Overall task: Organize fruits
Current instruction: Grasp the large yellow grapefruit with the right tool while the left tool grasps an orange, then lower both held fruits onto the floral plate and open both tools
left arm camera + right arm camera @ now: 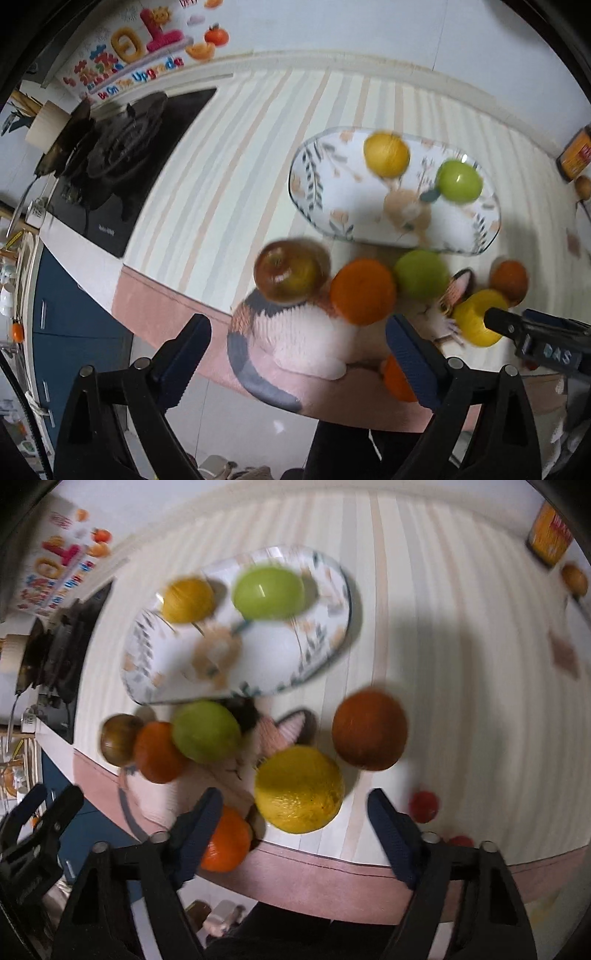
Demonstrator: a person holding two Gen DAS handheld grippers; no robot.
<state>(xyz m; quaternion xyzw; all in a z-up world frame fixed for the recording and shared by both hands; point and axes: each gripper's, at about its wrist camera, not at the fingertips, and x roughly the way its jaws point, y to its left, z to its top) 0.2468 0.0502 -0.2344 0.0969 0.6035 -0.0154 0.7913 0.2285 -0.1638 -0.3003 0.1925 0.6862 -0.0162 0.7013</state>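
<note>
Left gripper [295, 354]: held over the near table edge, tilted toward the fruit, fingers spread wide, nothing between them.
Right gripper [295, 830]: hovering low above the near lemon [299, 789], fingers spread to either side of it, not touching.
Plate [325, 642]: farther back, holding a yellow fruit [187, 599] and a green apple [269, 592].
Loose fruit: brownish apple [290, 271], orange [362, 291] and green fruit [421, 274] clustered on the cat-print mat [306, 336], near the plate.
Dark orange [369, 729]: right of the lemon.

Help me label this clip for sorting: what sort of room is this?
Most likely a home kitchen: a black gas stove is set into the counter, a floral plate holds fruit on a striped tablecloth, and blue cabinets sit below.
</note>
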